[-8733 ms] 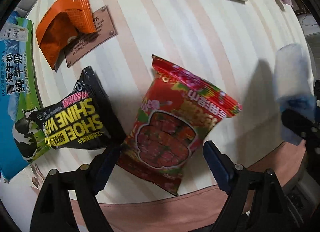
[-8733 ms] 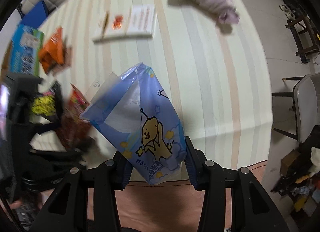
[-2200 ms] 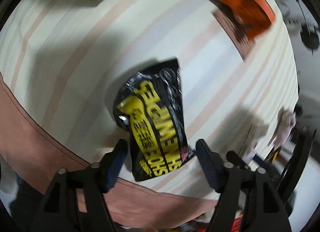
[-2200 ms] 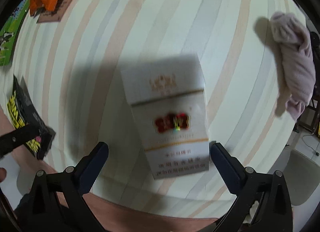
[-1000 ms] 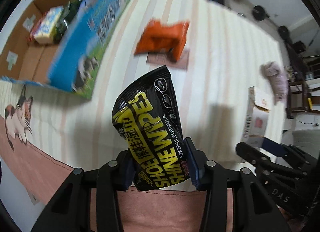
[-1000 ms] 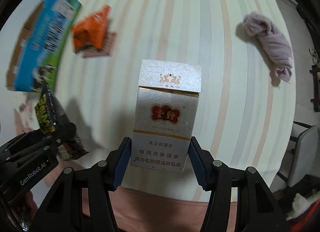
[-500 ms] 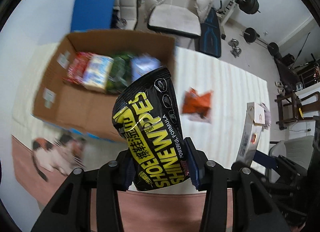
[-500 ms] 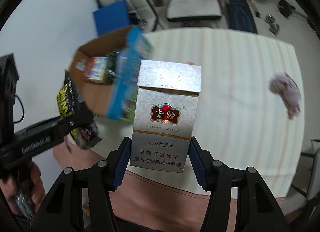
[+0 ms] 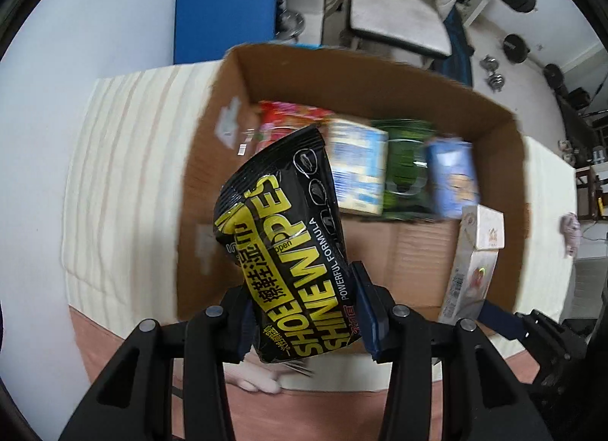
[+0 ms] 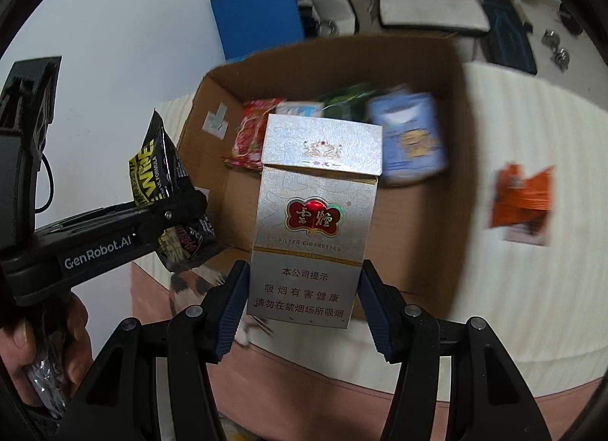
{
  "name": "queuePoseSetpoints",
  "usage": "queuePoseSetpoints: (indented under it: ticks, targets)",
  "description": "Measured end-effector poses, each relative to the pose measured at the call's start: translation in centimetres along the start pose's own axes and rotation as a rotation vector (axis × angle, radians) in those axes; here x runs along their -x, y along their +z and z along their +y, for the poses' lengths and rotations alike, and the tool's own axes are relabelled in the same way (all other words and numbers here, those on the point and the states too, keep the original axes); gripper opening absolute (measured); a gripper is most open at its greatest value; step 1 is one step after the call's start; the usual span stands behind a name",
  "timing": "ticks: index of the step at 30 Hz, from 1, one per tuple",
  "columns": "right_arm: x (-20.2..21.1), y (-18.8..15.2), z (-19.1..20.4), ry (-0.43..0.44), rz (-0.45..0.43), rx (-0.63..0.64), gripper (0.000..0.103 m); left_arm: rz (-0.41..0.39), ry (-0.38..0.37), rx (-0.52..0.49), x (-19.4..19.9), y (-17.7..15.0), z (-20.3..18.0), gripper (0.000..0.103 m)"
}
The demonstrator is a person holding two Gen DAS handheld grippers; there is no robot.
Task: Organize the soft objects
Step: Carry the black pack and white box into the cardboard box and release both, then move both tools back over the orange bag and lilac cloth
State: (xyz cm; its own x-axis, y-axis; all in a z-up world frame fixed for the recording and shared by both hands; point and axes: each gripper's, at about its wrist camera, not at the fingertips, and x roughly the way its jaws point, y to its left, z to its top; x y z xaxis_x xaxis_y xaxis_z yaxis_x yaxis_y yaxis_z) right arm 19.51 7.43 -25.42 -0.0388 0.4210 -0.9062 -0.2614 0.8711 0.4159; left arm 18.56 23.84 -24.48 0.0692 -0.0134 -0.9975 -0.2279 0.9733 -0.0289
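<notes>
Held over the cardboard box (image 9: pixel 505 190) — shoe wipes pack (image 9: pixel 288 251) left, cigarette pack (image 10: pixel 315 220) right. Inside, along the far wall — snack bags (image 9: pixel 402 171) in a row.

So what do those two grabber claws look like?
Both are black plastic. The left gripper and the right gripper have dark blue ribbed pads and silver bolts. From the right camera, the left one's side reads "GenRobot.AI" in white, a thin black cable loops nearby, and a bare hand holds it.

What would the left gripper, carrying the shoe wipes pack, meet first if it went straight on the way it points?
Probably the cardboard box: the left gripper aims its shoe wipes pack into the open top, toward the red snack bag. Depth is unclear.
</notes>
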Motion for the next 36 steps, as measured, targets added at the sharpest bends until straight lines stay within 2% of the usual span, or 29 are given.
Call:
queuePoseSetpoints:
  ticks: [4, 7, 10, 14, 16, 17, 18, 19, 20, 21, 25, 29, 32, 36]
  targets:
    - [-3.9, 0.9, 1.7, -0.021, 0.039, -0.010, 0.060, 0.069, -0.010, -0.001, -2.5, 1.5, 1.9, 0.041]
    - [-7.0, 1.6, 2.5, -0.030, 0.075, -0.015, 0.060, 0.092, -0.003, -0.019, -3.7, 1.8, 2.3, 0.041]
    - [-9.2, 2.0, 2.7, -0.039, 0.101, -0.014, 0.060, 0.124, -0.027, -0.020, -5.0, 2.0, 2.6, 0.042]
    - [-11.1, 2.1, 3.3, -0.015, 0.145, -0.011, 0.061, 0.207, -0.033, -0.006, -6.6, 1.9, 3.1, 0.045]
    - [-11.8, 2.1, 3.4, 0.011, 0.173, -0.025, 0.062, 0.226, -0.071, 0.016, -7.0, 1.8, 3.6, 0.053]
    - [-12.0, 2.0, 3.4, 0.009, 0.176, -0.023, 0.066, 0.221, -0.080, 0.017, -6.9, 1.7, 3.7, 0.066]
    - [-12.1, 2.0, 3.4, 0.005, 0.175, -0.021, 0.073, 0.217, -0.096, 0.012, -6.8, 1.6, 3.7, 0.071]
    - [-12.1, 1.8, 3.5, -0.004, 0.174, -0.018, 0.091, 0.223, -0.104, 0.005, -6.8, 1.5, 3.6, 0.073]
    - [-12.1, 1.7, 3.5, -0.002, 0.174, -0.016, 0.100, 0.226, -0.106, -0.002, -6.5, 1.4, 3.3, 0.079]
    - [-12.0, 1.6, 3.6, -0.002, 0.175, -0.016, 0.100, 0.223, -0.105, -0.008, -6.4, 1.3, 3.1, 0.083]
    - [-11.2, 1.3, 3.7, -0.078, 0.158, -0.007, 0.100, 0.185, -0.062, -0.054, -5.7, 0.9, 2.0, 0.090]
    - [-9.7, 0.9, 3.1, -0.151, 0.138, -0.021, 0.100, 0.167, -0.075, -0.041, -5.0, 0.7, 2.0, 0.092]
    - [-8.7, 1.0, 2.7, -0.190, 0.110, -0.037, 0.101, 0.144, -0.064, -0.039, -4.4, 0.9, 2.1, 0.100]
    - [-8.0, 1.5, 1.9, -0.216, 0.087, -0.062, 0.103, 0.091, -0.035, -0.046, -2.9, 0.5, 2.1, 0.101]
